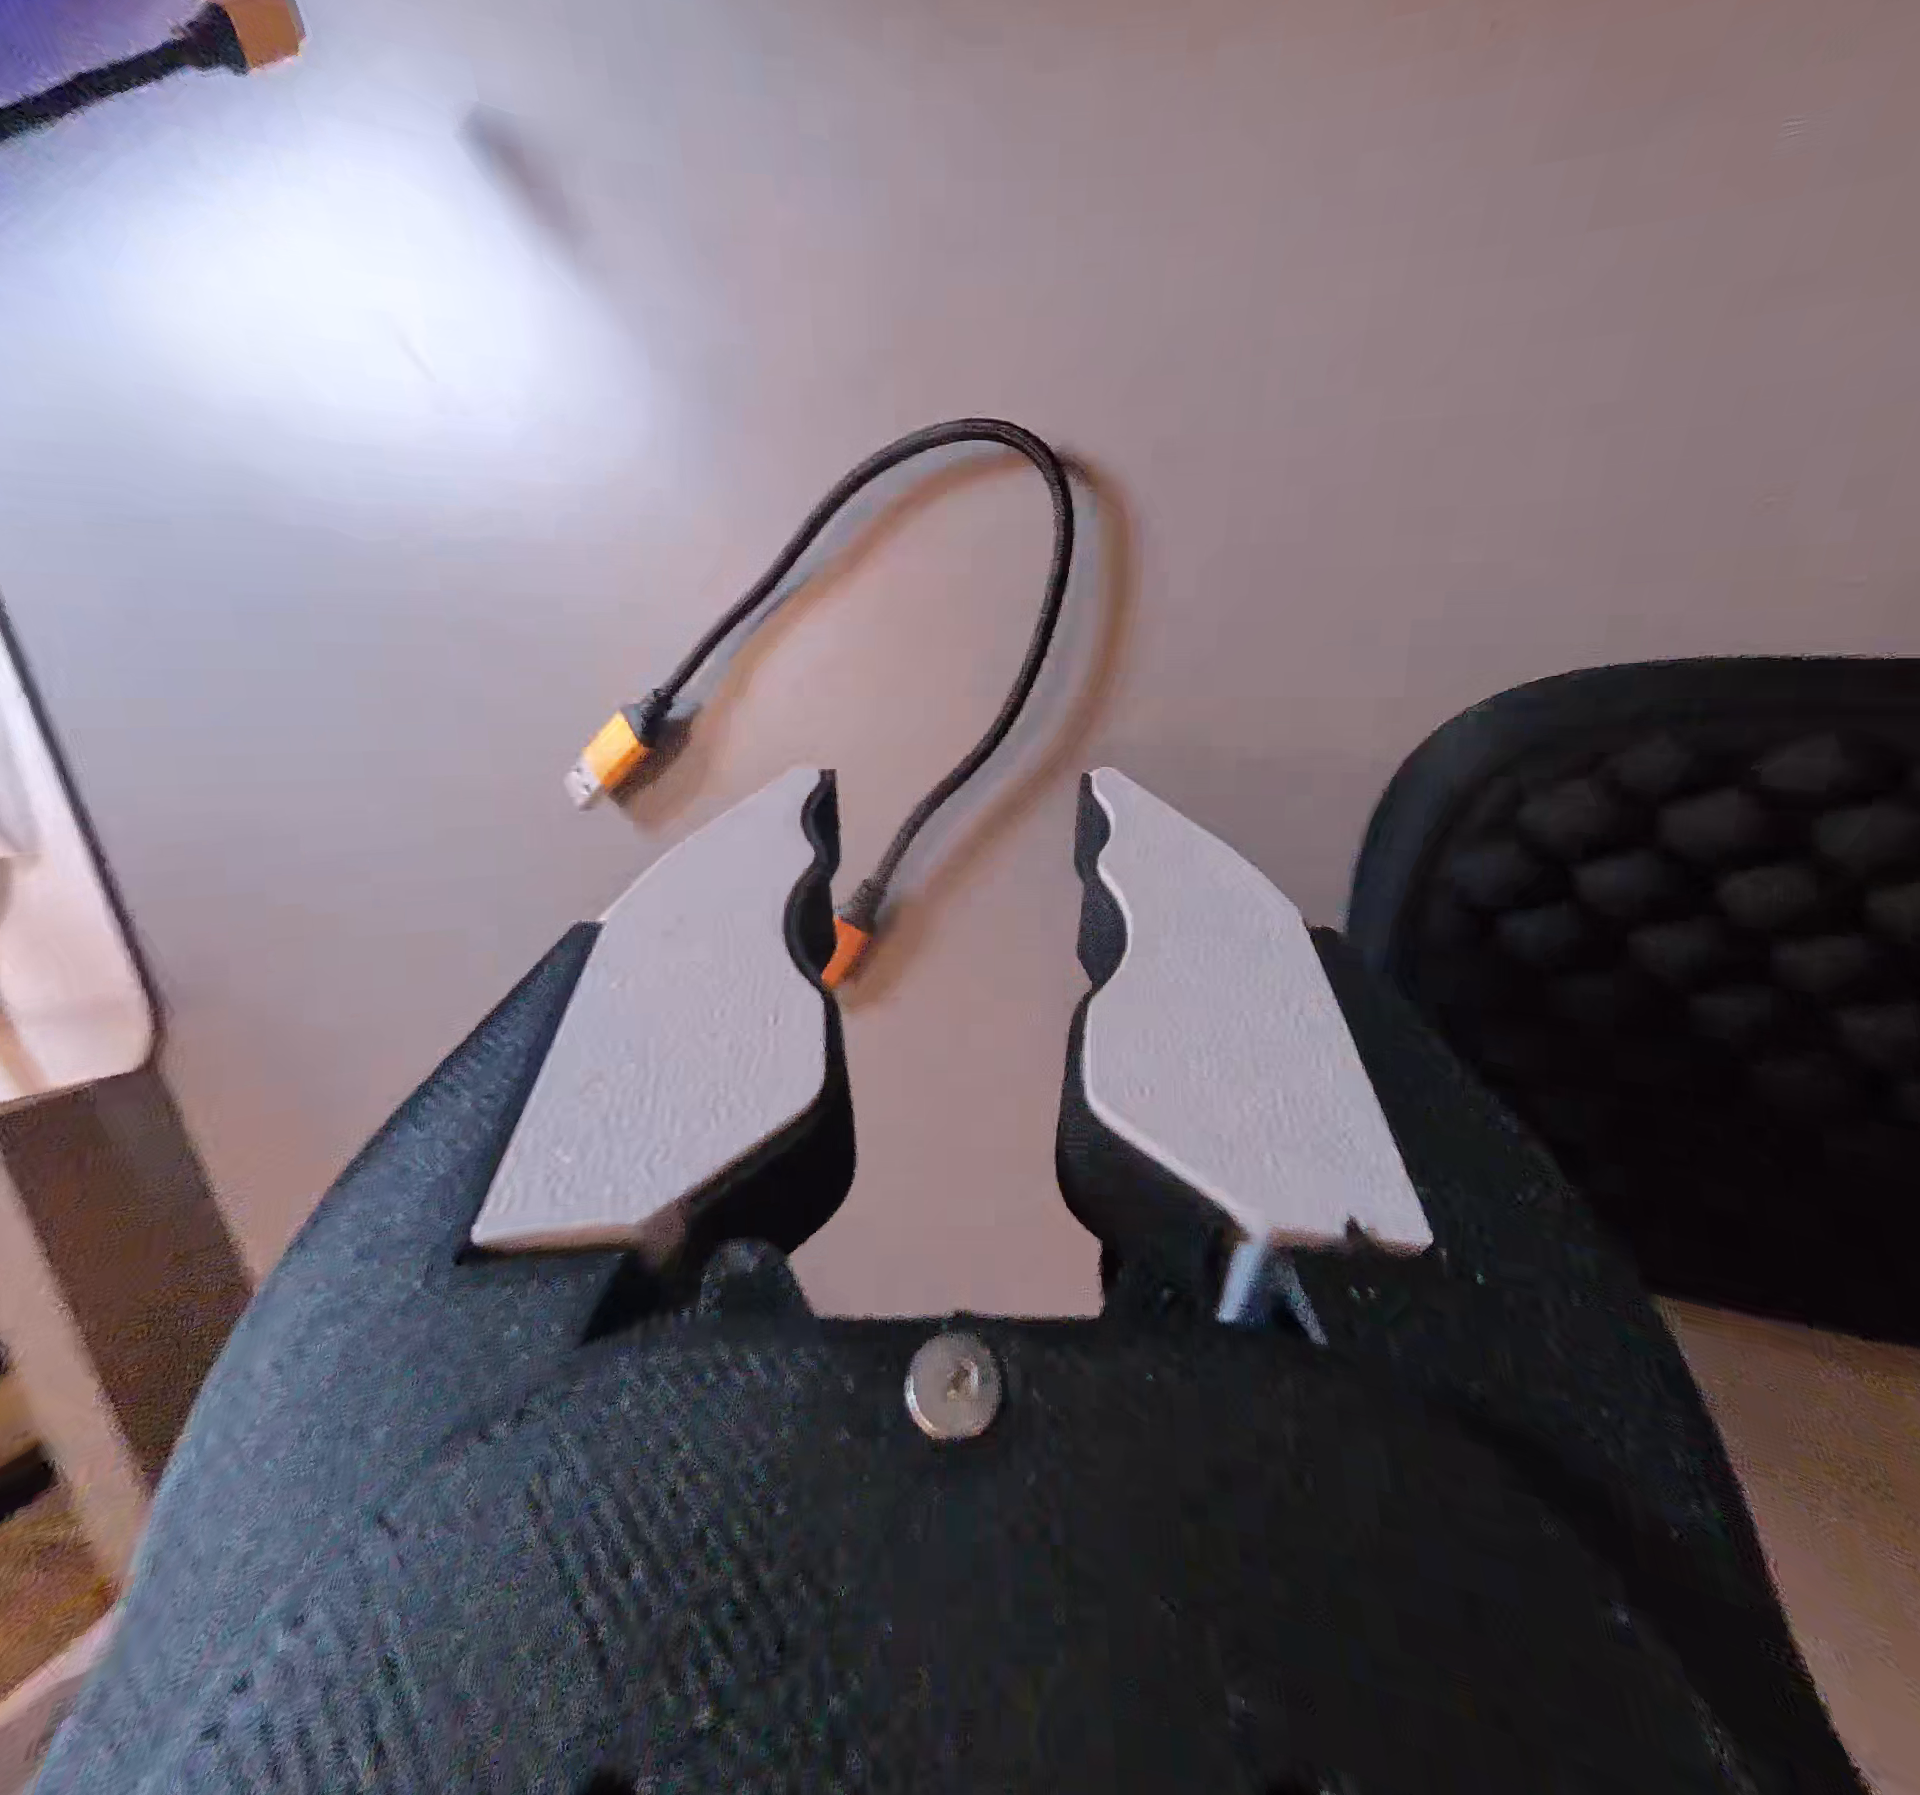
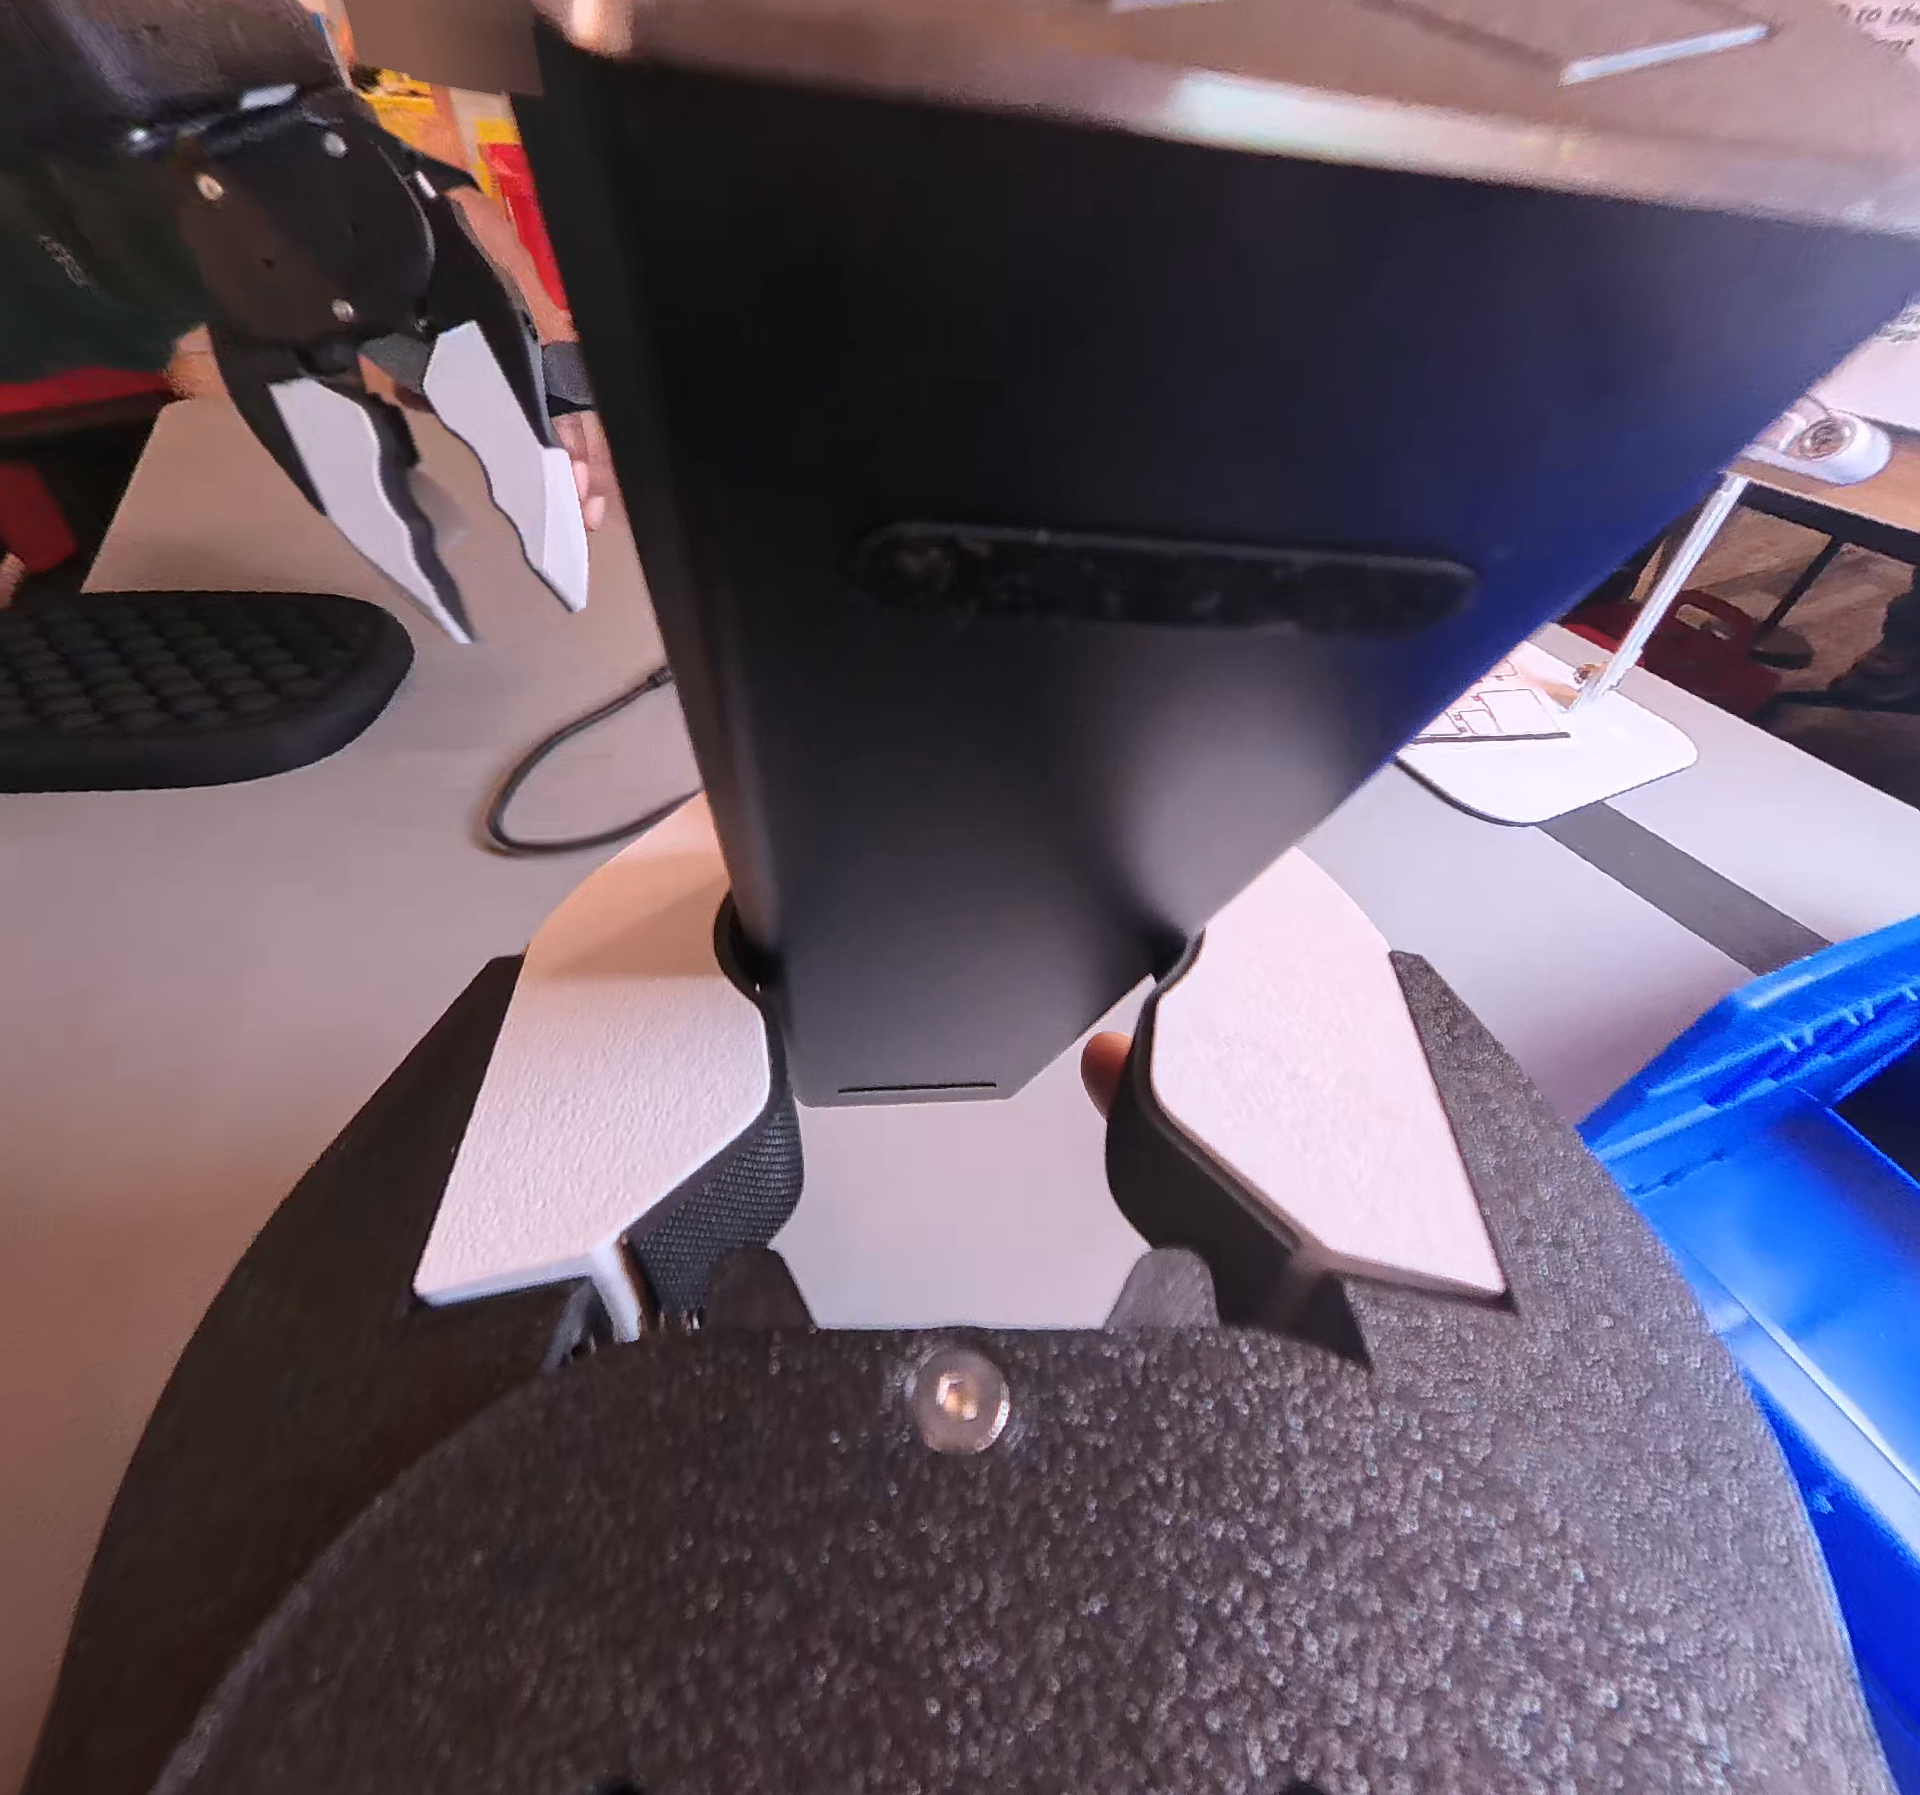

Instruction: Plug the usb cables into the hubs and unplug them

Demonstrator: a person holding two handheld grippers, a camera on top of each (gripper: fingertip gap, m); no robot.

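Observation:
In the left wrist view, my left gripper (image 1: 956, 789) is open and empty, low over the grey table (image 1: 1247, 291). A short black braided USB cable (image 1: 1049, 519) lies looped in front of it. The cable's large orange plug (image 1: 615, 756) lies left of the left finger. Its small orange plug (image 1: 847, 945) lies between the jaws, against the left finger's inner edge. A second cable's orange plug (image 1: 260, 29) lies far left. My right gripper (image 2: 966, 924) is shut on the narrow end of a black hub (image 2: 1039, 395), which fills that view. The left gripper (image 2: 488, 592) shows beyond it, open.
A black dimpled cushion (image 1: 1683, 966) lies right of the left gripper and shows in the right wrist view (image 2: 156, 696). A black cord (image 2: 540, 789) curves away from the hub. A blue bin (image 2: 1766, 1122) stands at the right. A white stand base (image 2: 1558, 758) is behind. There is about 25 cm between the tips of the two grippers.

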